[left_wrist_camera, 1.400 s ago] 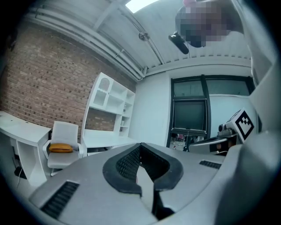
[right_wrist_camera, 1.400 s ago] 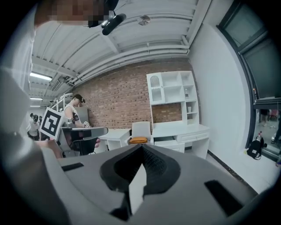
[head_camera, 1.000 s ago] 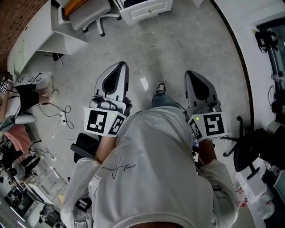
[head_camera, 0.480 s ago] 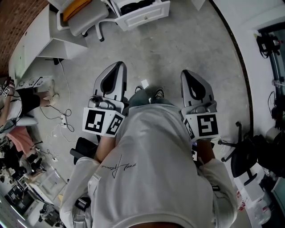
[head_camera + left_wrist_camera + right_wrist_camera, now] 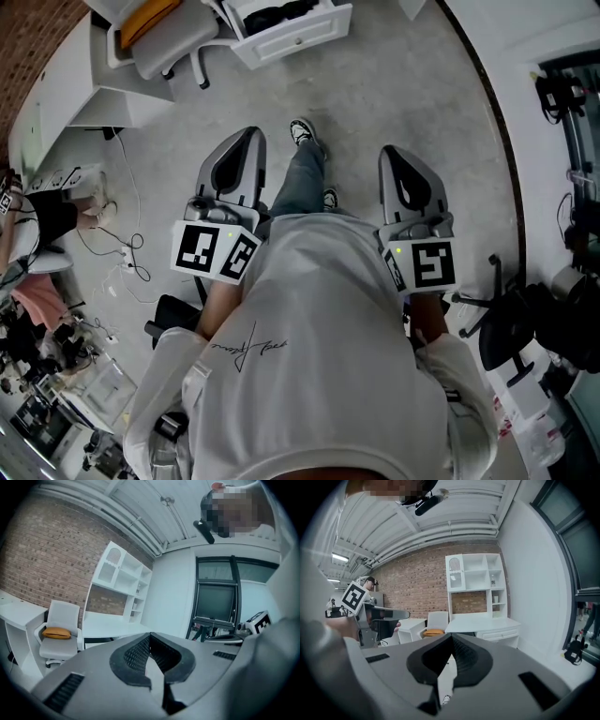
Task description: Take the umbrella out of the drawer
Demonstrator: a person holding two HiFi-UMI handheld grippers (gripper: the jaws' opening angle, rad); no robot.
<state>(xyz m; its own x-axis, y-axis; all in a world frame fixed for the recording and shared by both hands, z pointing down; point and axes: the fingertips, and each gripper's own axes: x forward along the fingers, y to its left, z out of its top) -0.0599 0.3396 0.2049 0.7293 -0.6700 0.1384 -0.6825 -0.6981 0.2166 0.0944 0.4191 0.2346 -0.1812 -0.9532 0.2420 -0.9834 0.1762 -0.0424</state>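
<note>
Umbrella point(image 5: 281, 13): a dark shape is lying in the open white drawer point(image 5: 298, 39), behind its front panel; detail is too small to resolve. A white chair point(image 5: 173, 37) is standing just left of the drawer. Left gripper point(image 5: 246, 137) and right gripper point(image 5: 398, 155) are hovering over the floor, well apart from the drawer, jaws pressed together on nothing.

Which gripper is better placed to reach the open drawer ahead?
Probably the left. In the head view the open drawer lies ahead, more in line with the left gripper than the right gripper. Both have shut, empty jaws.
</note>
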